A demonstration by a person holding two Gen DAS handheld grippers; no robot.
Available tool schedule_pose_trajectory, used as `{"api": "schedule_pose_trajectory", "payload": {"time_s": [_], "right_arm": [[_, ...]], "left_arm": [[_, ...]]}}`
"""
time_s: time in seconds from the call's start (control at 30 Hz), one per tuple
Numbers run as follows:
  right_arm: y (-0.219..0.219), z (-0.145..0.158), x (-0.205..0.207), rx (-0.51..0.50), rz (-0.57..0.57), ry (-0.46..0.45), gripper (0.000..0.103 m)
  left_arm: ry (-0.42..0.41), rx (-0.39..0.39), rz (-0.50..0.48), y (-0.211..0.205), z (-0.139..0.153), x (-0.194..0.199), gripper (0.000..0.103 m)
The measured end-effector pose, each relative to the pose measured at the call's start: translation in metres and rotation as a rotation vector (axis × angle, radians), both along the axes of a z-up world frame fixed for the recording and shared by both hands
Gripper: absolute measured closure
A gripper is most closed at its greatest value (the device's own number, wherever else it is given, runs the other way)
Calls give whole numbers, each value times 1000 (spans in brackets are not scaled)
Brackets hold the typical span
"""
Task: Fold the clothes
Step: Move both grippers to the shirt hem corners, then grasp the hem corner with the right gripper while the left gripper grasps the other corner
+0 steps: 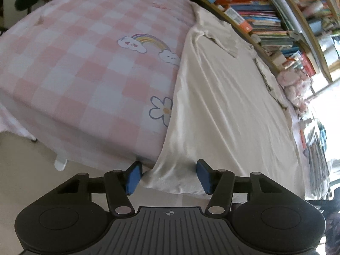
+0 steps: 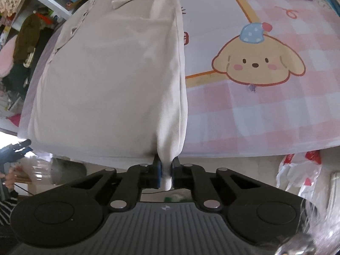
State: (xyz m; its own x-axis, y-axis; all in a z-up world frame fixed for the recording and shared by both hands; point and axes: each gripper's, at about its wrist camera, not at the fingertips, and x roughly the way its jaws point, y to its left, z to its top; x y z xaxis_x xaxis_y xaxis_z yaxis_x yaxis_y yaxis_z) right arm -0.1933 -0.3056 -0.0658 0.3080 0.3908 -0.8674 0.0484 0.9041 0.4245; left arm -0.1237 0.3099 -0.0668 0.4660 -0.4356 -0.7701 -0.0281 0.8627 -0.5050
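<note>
A cream shirt (image 1: 223, 106) lies lengthwise on a bed with a pink checked sheet (image 1: 74, 63), its hem hanging over the near edge. My left gripper (image 1: 169, 175) stands open at that hem, and the corner of the cloth lies between its blue pads (image 1: 133, 176) without being pressed. In the right wrist view the same cream shirt (image 2: 110, 80) has a long fold running down its right side. My right gripper (image 2: 166, 174) is shut on the bottom end of that fold, with a tongue of cloth poking out below the pads.
Shelves packed with books (image 1: 265, 14) line the far side of the bed. The sheet shows a cartoon dog print (image 2: 259, 61) right of the shirt. Plastic bags (image 2: 297, 174) and other clutter sit on the floor below the bed edge.
</note>
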Motion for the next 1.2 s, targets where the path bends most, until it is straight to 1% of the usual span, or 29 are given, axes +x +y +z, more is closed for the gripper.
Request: {"api": "schedule_pose_trajectory", "payload": {"time_s": [0.07,0.13,0.23,0.3,0.33,0.43,0.57,0.73,0.77,0.83,0.9,0.97,1.07,1.2], "right_arm": [[2,3,-2,-29,9,-12,96],[4,5,-2,-46,10,-19,96],[6,6,-2,-56,3,-26,96],[7,7,-3,-62,-1,-31,96],[8,8,-4,-66,-4,-31,96],[8,9,-5,-79,-14,-33,96],[9,11,-6,-83,-25,-33,96],[12,14,-5,-87,-38,-35,96],[12,14,-5,-89,-39,-35,96],[13,17,-7,-88,-36,-38,96],[18,19,-9,-91,-33,-45,96],[16,23,-16,-90,-39,-44,96],[7,27,-30,-78,-63,-37,96],[-5,29,-55,-57,-107,-21,96]], "left_arm": [[-13,-1,-4,2,0,-3,48],[-29,-5,-6,2,0,-5,51],[-56,-30,-18,2,0,-11,66],[-72,-43,-55,1,1,-14,85],[-75,-39,-77,0,2,-15,88],[-70,-24,-119,0,1,-18,89],[-66,-52,-116,4,1,-17,88],[-63,0,-118,-3,1,-16,89],[-65,13,-115,-4,2,-17,90],[-68,31,-107,-8,6,-20,98],[-70,38,-97,-13,13,-26,98],[-50,36,-102,-16,15,-31,99],[4,11,-120,-14,14,-39,99],[40,-29,-157,-10,10,-58,98]]}}
